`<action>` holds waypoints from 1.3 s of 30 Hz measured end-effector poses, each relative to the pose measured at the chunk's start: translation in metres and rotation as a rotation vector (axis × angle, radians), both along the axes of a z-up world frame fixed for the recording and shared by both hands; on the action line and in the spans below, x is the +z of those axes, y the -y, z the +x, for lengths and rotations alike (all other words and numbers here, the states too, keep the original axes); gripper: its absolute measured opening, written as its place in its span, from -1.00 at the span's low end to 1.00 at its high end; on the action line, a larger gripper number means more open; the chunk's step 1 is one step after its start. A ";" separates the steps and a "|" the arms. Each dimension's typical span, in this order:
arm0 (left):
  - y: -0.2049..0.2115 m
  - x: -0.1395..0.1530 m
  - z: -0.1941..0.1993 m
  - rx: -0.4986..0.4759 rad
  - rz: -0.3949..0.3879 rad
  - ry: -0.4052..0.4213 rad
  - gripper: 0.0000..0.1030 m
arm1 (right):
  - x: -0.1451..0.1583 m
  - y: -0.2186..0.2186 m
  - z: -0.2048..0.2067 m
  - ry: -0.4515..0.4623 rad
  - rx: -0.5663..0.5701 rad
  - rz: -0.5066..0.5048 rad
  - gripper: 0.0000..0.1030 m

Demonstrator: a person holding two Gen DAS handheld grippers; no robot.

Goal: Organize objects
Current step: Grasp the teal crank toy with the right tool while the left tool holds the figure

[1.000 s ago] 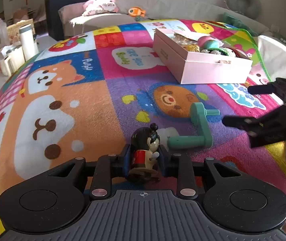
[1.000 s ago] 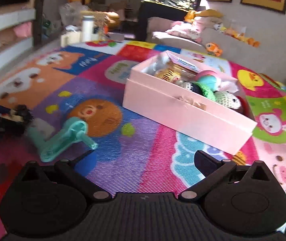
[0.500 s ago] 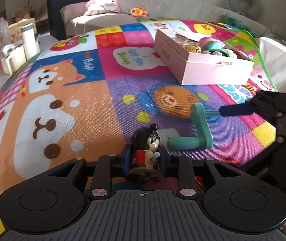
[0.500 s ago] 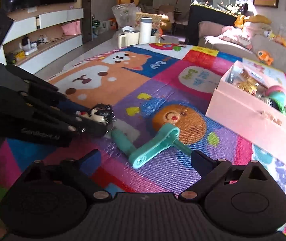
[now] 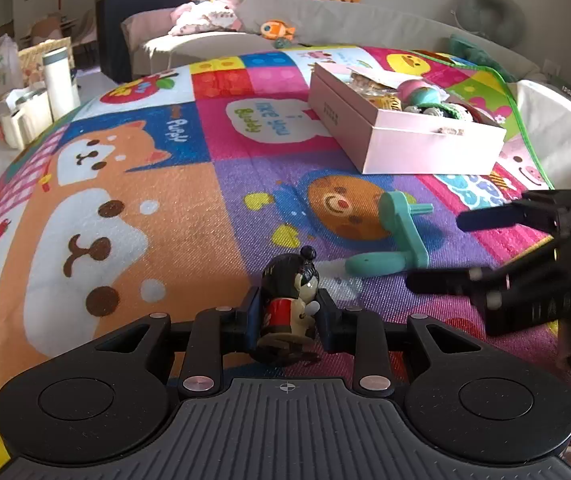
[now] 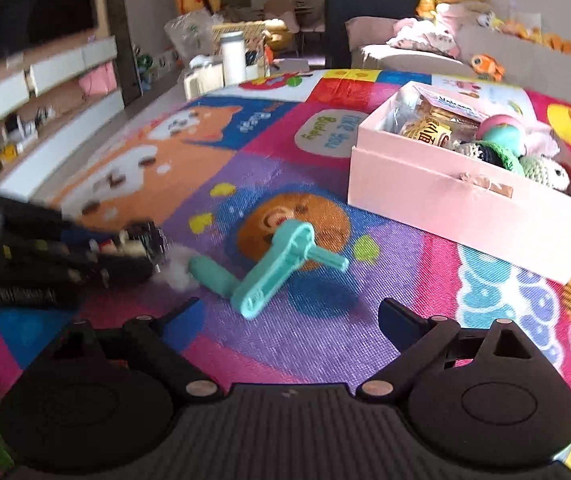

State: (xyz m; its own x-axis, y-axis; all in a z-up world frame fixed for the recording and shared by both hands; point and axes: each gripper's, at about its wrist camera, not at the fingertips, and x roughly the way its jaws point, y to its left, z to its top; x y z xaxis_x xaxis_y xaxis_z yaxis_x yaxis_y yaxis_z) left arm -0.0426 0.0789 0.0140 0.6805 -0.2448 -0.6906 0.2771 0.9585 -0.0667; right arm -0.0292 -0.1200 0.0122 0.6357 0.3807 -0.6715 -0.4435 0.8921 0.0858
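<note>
My left gripper (image 5: pixel 287 314) is shut on a small doll figure (image 5: pixel 291 298) with black hair and a red body, low over the colourful play mat (image 5: pixel 133 216). A teal plastic crank handle (image 5: pixel 399 236) lies on the mat just ahead and right of it; it also shows in the right wrist view (image 6: pixel 281 266). My right gripper (image 6: pixel 291 314) is open and empty, close behind the handle; it shows at the right of the left wrist view (image 5: pixel 437 252). The open pink box (image 6: pixel 457 196) holds several toys and snack packs.
The box (image 5: pixel 401 136) sits at the mat's far right. A white bottle (image 5: pixel 60 80) and small containers stand off the mat's far left corner. A sofa with plush toys (image 5: pixel 245 20) is behind. A low TV cabinet (image 6: pixel 45 120) runs along the left in the right wrist view.
My right gripper has swung back toward the teal handle and sits a little closer to it, still open. My left gripper holds the doll in the same place.
</note>
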 end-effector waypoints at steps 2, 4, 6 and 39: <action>0.000 0.000 0.000 0.001 -0.001 0.000 -0.38 | 0.003 0.001 0.008 -0.010 -0.040 0.053 0.84; 0.000 0.000 0.000 0.003 -0.004 0.002 -0.38 | 0.004 0.000 0.018 -0.027 -0.098 0.080 0.84; 0.000 -0.001 -0.001 0.004 -0.006 0.006 -0.38 | 0.002 -0.003 0.028 -0.042 -0.146 0.087 0.84; 0.080 0.079 0.049 -0.124 -0.097 0.144 -0.39 | 0.040 0.124 -0.041 0.234 -0.350 0.100 -0.12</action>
